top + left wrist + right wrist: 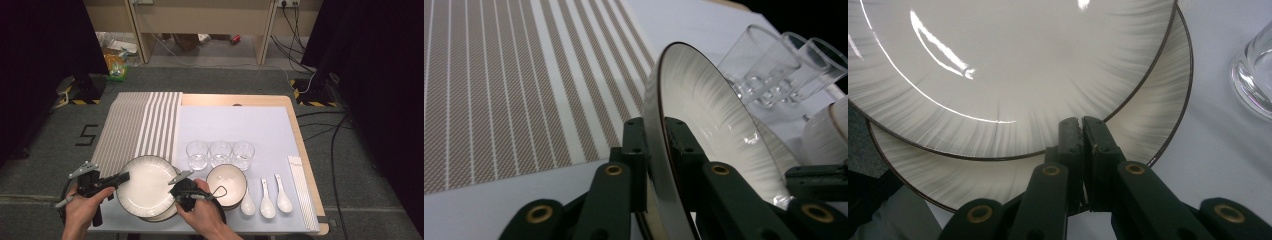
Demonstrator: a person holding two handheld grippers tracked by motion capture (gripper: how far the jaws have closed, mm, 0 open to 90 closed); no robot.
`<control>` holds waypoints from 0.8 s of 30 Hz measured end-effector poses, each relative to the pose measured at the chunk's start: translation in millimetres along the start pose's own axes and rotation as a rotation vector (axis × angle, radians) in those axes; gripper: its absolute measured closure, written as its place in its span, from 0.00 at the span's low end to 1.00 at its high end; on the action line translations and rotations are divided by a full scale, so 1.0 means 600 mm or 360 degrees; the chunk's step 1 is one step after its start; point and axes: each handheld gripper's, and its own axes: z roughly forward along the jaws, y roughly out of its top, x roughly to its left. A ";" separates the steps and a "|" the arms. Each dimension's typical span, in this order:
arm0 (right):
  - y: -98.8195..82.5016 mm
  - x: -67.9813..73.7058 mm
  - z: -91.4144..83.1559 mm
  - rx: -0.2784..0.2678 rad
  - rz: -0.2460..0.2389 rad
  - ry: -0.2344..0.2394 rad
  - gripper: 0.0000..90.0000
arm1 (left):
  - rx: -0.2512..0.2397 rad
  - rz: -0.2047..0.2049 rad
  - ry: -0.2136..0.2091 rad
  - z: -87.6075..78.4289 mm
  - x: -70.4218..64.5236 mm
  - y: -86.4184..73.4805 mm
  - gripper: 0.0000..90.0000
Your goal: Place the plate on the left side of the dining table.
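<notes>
Left gripper [121,177] is pinching the top plate's [147,184] left rim, lifting it tilted above the lower plate [1158,95] at the table's near edge. I'm keeping the right gripper [176,191], jaws nearly together, at the plates' right rim; whether it's pinching anything, I cannot tell. Bowl [226,184] and glasses [220,152] are sitting empty just right.

Your top plate [146,184] is white, round, with a thin dark rim line and faint grey streaks fanning in toward the centre. It's tilted, left edge raised, and shifted off the plate under it [1148,120], same pattern, which lies flat on the pale mat at the near left of the table, just beside the striped cloth. You can see the lower plate's rim poking out along the near side.
</notes>
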 end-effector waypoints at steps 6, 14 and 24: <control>0.000 -0.001 -0.012 -0.0052 -0.0004 -0.0011 0.91 | -0.0011 0.0049 0.0004 0.007 -0.009 0.012 0.91; 0.013 -0.010 -0.066 -0.0218 0.0011 0.0006 0.84 | -0.0025 0.0096 0.0039 0.005 -0.013 0.022 0.92; 0.014 -0.012 -0.082 -0.0309 0.0014 0.0030 0.83 | -0.0090 0.0077 0.0066 -0.007 -0.011 0.027 0.92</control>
